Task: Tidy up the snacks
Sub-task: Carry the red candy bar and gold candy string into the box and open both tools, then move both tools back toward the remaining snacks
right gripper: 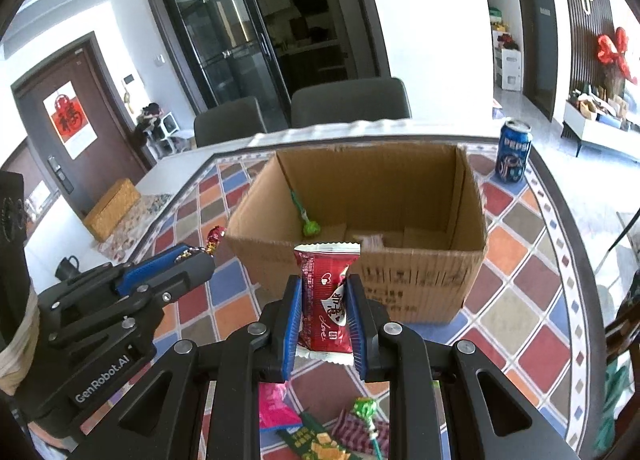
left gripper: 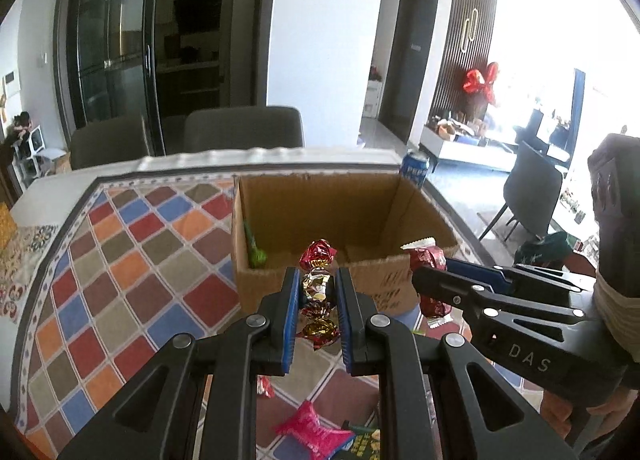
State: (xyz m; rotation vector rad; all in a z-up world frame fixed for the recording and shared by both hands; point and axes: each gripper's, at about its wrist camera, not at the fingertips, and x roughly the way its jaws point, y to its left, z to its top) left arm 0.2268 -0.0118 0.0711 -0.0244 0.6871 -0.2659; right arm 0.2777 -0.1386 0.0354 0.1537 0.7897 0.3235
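Right now both grippers are hovering at centre frame, just short of the near wall of the box [right gripper: 360, 284], each carrying a snack. The left gripper [left gripper: 318, 288] is clamping a string of foil candies [left gripper: 318, 288] between its blue fingers [left gripper: 291, 312]; the right gripper [right gripper: 323, 300] is squeezing a red packet [right gripper: 326, 300], its sides pinched in by the fingers.

Judging by the task, the step in hand is dropping both into the box. To do it well, each gripper should be carrying its snack forward past the cardboard rim, until it is hanging over the open floor, before the fingers are letting go; releasing now would likely be dropping them on the table [right gripper: 532, 260] in front of the box. The two grippers are close side by side, so going in one at a time looks safer.

The candies are running lengthwise along the fingers, the red end pointing toward the box and the gold end trailing back toward the camera. The packet is also lying with its long axis along the fingers, its crimped white edge pointing at the box.

A green lollipop [right gripper: 310, 225] is already lying inside, at the left. More snacks are waiting on the table at the bottom of the frame.
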